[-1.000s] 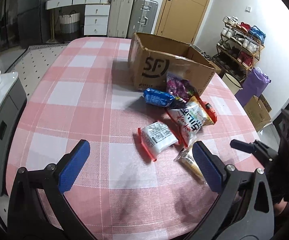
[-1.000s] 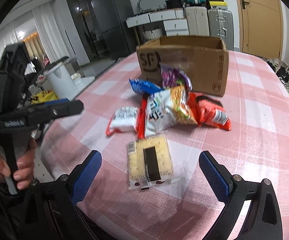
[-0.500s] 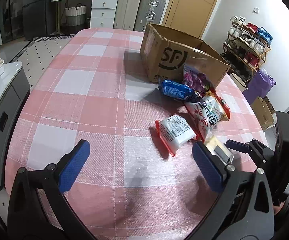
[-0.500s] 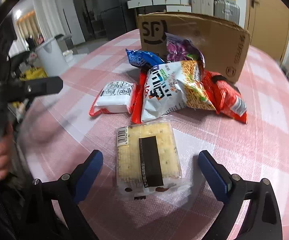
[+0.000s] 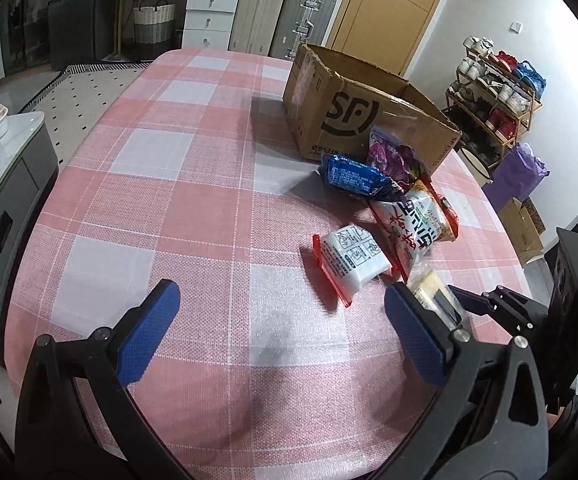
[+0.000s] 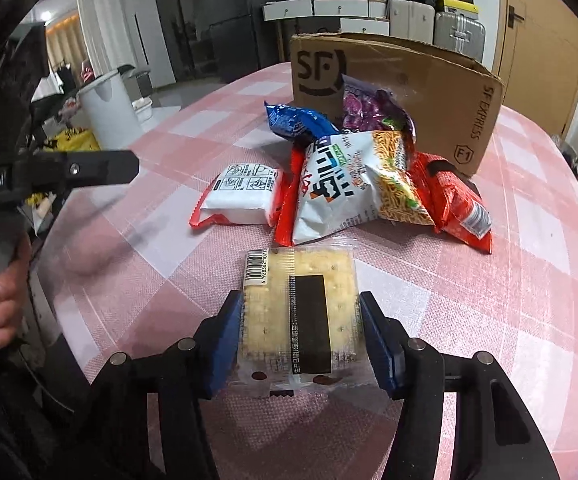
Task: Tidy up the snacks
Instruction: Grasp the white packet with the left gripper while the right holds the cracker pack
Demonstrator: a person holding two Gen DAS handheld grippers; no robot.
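Cracker pack (image 6: 299,316) lies flat on pink check table (image 6: 489,320), between right gripper (image 6: 301,340) pads, jaws closing on its sides. Left gripper (image 5: 277,328) spread wide, nothing in it. Snack pile (image 6: 349,184) at 12 o'clock, cardboard box (image 6: 409,88) just behind.

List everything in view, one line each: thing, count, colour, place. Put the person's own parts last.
cracker pack: 1, clear wrap with pale crackers, nearest table edge, between the right tool's closing jaws
white packet: 1, white with red ends, left of the pile
noodle snack bag: 1, white and orange, pile centre
red bag: 1, red, right of the pile
blue bag: 1, blue, by the box
purple bag: 1, purple, against the box
cardboard box: 1, brown, behind the pile
table: 1, pink and white check cloth
left tool: 1, black with blue pads, open over bare cloth
right tool: 1, black with blue pads, pads against the cracker pack
hand: 1, on the left tool's handle
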